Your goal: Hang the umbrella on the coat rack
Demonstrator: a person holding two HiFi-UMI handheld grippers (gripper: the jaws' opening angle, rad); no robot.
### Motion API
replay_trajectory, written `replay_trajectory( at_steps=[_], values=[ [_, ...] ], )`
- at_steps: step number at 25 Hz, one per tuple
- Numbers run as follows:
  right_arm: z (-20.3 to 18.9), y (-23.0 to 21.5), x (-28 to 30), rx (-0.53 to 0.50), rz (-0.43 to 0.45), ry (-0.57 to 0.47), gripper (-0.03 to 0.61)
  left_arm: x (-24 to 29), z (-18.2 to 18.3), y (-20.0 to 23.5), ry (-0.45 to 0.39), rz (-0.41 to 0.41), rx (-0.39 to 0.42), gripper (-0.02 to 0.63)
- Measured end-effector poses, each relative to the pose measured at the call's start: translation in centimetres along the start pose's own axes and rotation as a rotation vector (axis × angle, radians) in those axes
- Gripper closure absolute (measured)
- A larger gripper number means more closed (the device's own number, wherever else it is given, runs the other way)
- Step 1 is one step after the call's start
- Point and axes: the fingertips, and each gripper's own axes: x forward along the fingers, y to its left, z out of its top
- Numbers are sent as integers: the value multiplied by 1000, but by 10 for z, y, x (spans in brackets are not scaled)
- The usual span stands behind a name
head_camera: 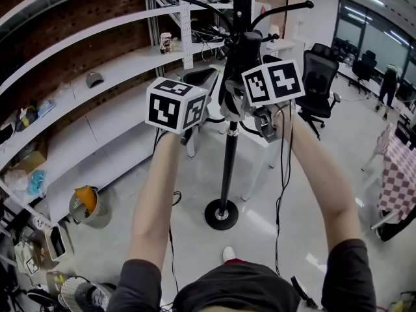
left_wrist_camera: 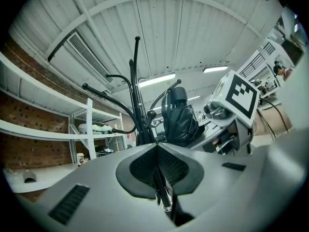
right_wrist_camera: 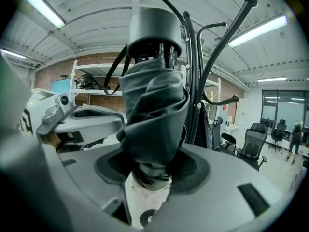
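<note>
The black coat rack (head_camera: pixel 229 161) stands on a round base in front of me, its curved hooks (right_wrist_camera: pixel 208 62) spreading at the top. My right gripper (right_wrist_camera: pixel 152 170) is shut on the folded black umbrella (right_wrist_camera: pixel 153 115), which stands upright with its round handle cap uppermost, close beside the pole. A thin black strap (right_wrist_camera: pixel 115 69) loops from the handle toward my left gripper (left_wrist_camera: pixel 157 170), which is shut on that strap (left_wrist_camera: pixel 163 192). In the head view both marker cubes are raised level with the rack's upper part, with the umbrella (head_camera: pixel 250 47) between the left gripper (head_camera: pixel 195 93) and the right gripper (head_camera: pixel 252 106).
Long white shelves (head_camera: pixel 97 77) line the brick wall at left. A round wire basket (head_camera: pixel 88 208) sits on the floor below them. A black office chair (head_camera: pixel 320 77) stands right of the rack, a checkered tablecloth (head_camera: pixel 398 174) at far right, and a person (head_camera: pixel 389 83) is in the distance.
</note>
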Motion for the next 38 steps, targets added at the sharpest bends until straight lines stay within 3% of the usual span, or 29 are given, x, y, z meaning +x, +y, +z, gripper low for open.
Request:
replay_trajectory(
  at_steps=[38],
  values=[
    [-12, -48, 43, -12, -67, 119, 370, 52, -2, 22, -20, -36, -19, 603]
  ],
)
